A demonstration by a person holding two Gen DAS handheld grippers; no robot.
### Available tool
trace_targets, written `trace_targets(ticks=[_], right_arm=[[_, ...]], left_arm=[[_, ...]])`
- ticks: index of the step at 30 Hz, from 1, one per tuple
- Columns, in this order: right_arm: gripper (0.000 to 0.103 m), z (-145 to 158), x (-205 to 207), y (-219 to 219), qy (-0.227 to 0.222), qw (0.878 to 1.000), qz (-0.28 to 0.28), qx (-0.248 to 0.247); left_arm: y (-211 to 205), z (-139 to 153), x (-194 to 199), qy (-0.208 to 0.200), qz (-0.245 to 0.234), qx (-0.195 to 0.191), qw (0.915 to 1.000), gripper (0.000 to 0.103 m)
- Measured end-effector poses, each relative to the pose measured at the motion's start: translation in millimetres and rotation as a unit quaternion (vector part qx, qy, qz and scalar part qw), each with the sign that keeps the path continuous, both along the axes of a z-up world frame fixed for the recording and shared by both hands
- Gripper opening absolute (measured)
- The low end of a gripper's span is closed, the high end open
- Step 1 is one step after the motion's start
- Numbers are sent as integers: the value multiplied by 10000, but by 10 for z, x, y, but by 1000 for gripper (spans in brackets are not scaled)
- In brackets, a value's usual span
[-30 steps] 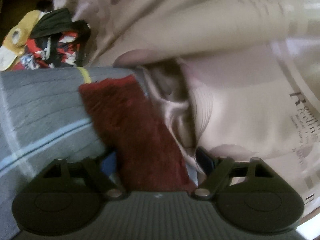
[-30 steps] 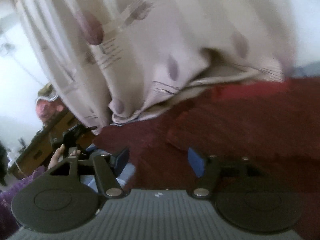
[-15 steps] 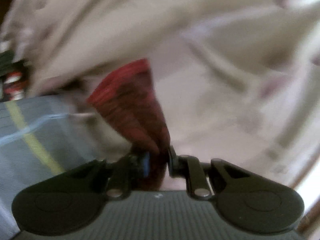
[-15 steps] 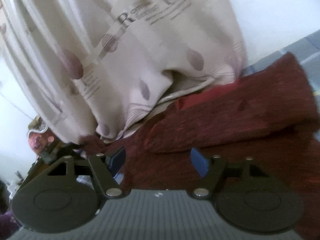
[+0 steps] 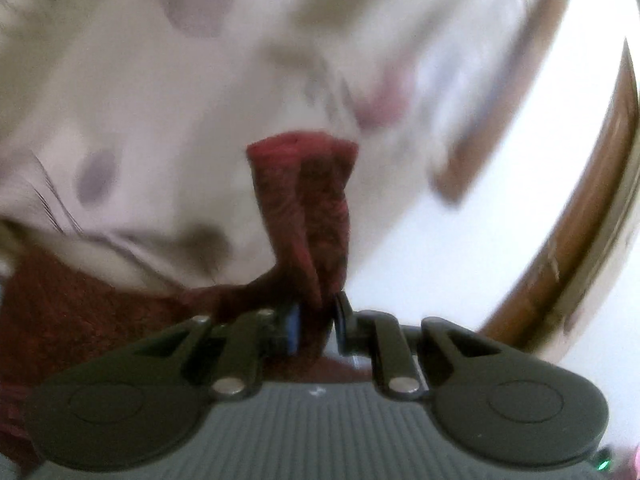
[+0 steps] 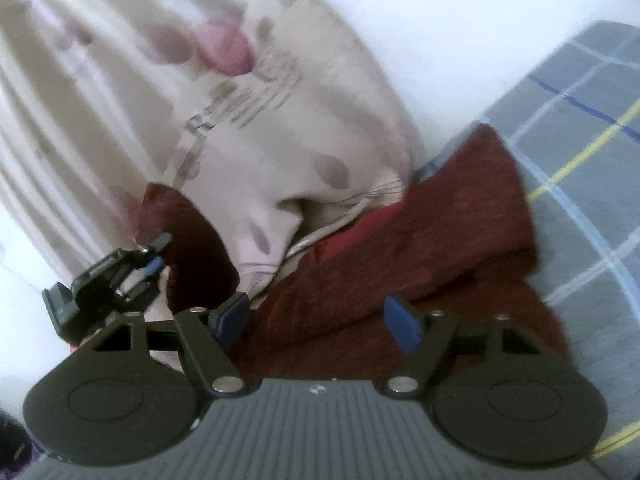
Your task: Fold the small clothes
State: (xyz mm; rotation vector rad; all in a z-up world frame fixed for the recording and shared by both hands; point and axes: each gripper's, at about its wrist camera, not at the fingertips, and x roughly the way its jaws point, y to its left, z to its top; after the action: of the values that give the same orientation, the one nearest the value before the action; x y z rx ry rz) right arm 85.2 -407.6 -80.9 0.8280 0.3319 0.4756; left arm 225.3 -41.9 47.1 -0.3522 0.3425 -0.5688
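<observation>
left tool (image 5: 316, 320) now clenched on red cloth (image 5: 312, 200), lifted; right tool (image 6: 316, 320) released.

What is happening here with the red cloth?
A person is folding a dark red cloth on a grey checked sheet, with tongs in each hand. The left tongs are shut on one bunched end and hold it up. The right tongs are open over the rest of the cloth, gripping nothing. A cream curtain hangs behind.

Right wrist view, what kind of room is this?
Probably a bedroom: a grey checked bedsheet, a cream printed curtain hanging behind it, and a dark red garment spread out for folding.
</observation>
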Motion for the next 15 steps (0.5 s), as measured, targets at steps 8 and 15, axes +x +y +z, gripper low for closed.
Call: trace_targets(ticks=[8, 15], right_arm=[[80, -159, 103, -281, 195, 9997, -53, 111], [82, -233, 302, -345, 391, 9986, 100, 329]], left_arm=[[-823, -760, 110, 524, -598, 944, 9924, 34], [-982, -763, -157, -28, -774, 1250, 9891, 93]])
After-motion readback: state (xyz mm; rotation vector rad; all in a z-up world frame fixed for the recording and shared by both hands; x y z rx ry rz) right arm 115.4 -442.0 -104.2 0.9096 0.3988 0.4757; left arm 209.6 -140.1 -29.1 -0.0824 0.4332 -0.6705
